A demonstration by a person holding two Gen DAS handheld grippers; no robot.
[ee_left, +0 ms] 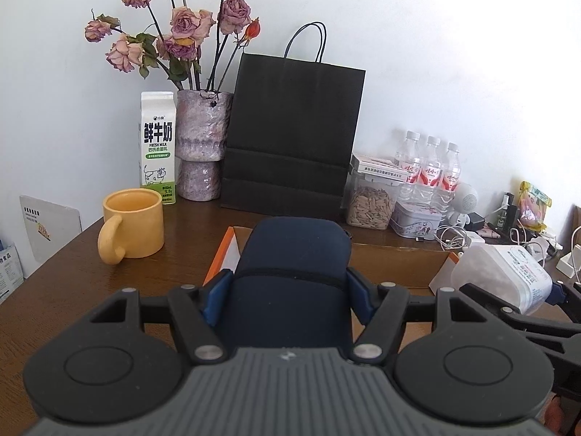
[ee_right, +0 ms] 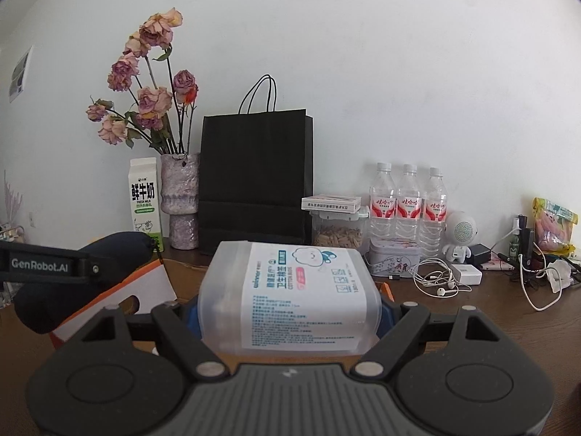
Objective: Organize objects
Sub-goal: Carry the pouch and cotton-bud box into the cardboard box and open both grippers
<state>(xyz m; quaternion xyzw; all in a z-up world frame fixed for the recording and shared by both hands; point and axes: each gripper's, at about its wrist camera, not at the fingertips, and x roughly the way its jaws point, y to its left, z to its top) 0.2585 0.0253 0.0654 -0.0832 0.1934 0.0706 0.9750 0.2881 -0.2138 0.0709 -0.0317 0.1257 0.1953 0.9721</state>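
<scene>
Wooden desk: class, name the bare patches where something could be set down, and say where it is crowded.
Bare wood lies left of the orange box, in front of the yellow mug, and in front of the earphones on the right. The back row, from milk carton to water bottles, is crowded.

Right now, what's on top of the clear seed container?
Flat white boxes lie stacked on the seed container, covering its lid. Seeds show through the wall; whether anything lies beneath the boxes cannot be told.

A lived-in home corner: a dark wooden worktop (ee_left: 65, 265) against a white wall holds dried roses in a vase (ee_left: 203, 145), a milk carton (ee_left: 158, 147), a yellow mug (ee_left: 132, 223), water bottles (ee_right: 408, 203), a snack jar (ee_right: 337, 230) and tangled chargers and earphones (ee_right: 441, 283).
</scene>
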